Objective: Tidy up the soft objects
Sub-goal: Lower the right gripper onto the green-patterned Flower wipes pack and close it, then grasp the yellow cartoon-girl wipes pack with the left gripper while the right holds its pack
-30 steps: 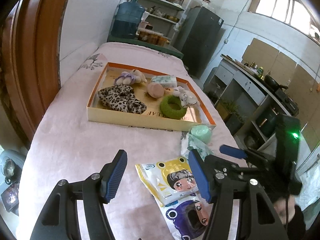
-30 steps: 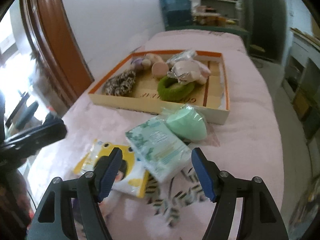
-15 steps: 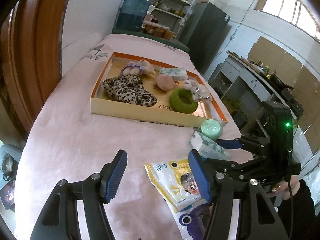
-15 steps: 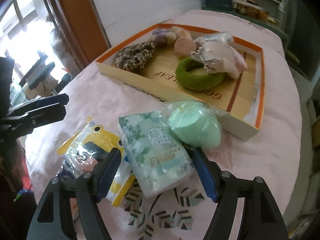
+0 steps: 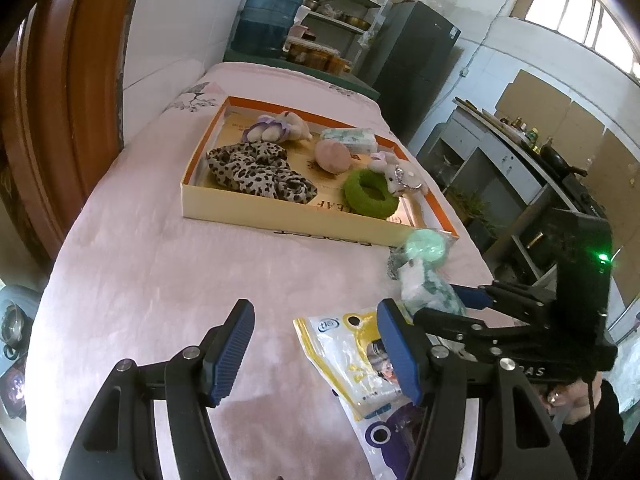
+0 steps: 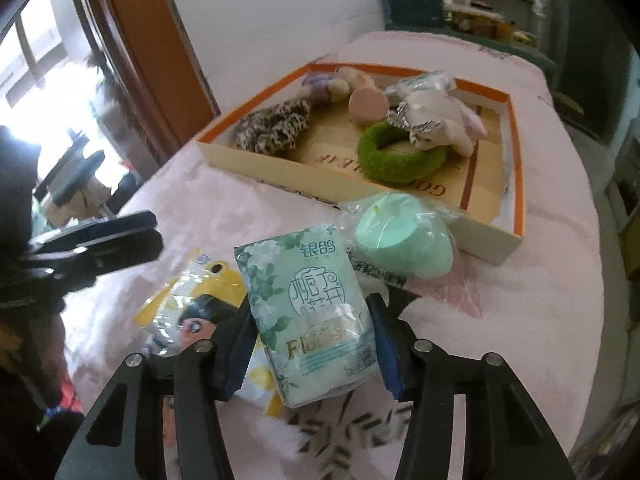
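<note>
We hold our left tool [image 5: 316, 354] wide apart above the pink bench [image 5: 168, 280], nothing between its blue pads [image 5: 234, 350]. Just beside its right pad lies a yellow cartoon packet [image 5: 344, 356]. Our right tool [image 5: 452, 304] comes in from the right, closed around a green-patterned tissue pack [image 5: 426, 286]; a mint green ball [image 5: 426, 247] sits just beyond it. Farther off, the orange-rimmed box [image 5: 280, 222] holds a leopard-print cloth [image 5: 256, 170], a green ring [image 5: 370, 194], a pink ball [image 5: 332, 156] and plush toys.
</note>
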`<state>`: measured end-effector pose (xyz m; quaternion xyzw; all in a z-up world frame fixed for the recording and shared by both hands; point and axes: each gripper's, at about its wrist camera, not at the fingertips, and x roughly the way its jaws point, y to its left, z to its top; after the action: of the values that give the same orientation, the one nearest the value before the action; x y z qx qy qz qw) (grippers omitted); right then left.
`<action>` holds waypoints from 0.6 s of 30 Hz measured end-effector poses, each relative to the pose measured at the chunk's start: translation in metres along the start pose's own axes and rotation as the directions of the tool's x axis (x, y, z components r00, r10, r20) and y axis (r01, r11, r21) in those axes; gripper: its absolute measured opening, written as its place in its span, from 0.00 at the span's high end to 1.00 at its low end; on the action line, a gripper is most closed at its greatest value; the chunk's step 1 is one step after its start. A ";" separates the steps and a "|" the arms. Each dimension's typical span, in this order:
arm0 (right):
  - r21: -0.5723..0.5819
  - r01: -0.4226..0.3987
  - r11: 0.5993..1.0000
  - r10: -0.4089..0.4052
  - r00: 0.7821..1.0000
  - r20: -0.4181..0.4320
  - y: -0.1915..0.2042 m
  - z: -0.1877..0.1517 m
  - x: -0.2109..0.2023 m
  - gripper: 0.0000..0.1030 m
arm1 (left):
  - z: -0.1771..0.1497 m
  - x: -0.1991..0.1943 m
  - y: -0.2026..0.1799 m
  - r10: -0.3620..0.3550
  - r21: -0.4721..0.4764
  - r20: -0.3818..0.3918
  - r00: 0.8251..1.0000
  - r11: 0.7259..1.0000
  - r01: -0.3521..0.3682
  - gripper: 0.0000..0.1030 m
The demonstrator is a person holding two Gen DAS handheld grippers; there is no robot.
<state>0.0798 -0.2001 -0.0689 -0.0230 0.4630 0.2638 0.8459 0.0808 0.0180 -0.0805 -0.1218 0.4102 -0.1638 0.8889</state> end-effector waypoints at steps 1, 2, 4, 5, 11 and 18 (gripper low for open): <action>0.010 0.011 1.000 -0.011 1.000 0.020 0.003 -0.002 -0.005 0.47 | -0.001 -0.001 0.000 -0.003 0.002 0.002 1.000 1.000 0.003 0.39; 0.019 0.022 1.000 -0.023 0.999 0.037 0.005 -0.004 -0.010 0.47 | -0.002 -0.002 -0.001 -0.007 0.005 0.003 1.000 1.000 0.007 0.39; 0.047 0.042 0.998 -0.045 0.997 0.070 0.010 -0.009 -0.021 0.47 | -0.004 -0.003 -0.002 -0.025 0.018 0.001 1.000 1.000 0.025 0.39; 0.062 0.046 0.997 -0.051 0.995 0.083 0.012 -0.011 -0.025 0.47 | -0.006 -0.004 -0.004 -0.036 0.028 -0.002 0.999 0.999 0.036 0.39; 0.136 0.001 0.991 -0.021 0.989 0.146 0.023 -0.031 -0.051 0.47 | -0.016 -0.002 -0.007 -0.103 0.079 -0.064 0.993 0.991 0.108 0.39; 0.116 0.012 0.993 -0.031 0.986 0.163 0.042 -0.040 -0.056 0.47 | -0.024 0.013 -0.004 -0.086 0.114 -0.114 0.990 0.989 0.099 0.39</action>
<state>0.0047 -0.1992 -0.0383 0.0426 0.4057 0.2289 0.8839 0.0698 0.0075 -0.1033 -0.0783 0.4415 -0.2356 0.8622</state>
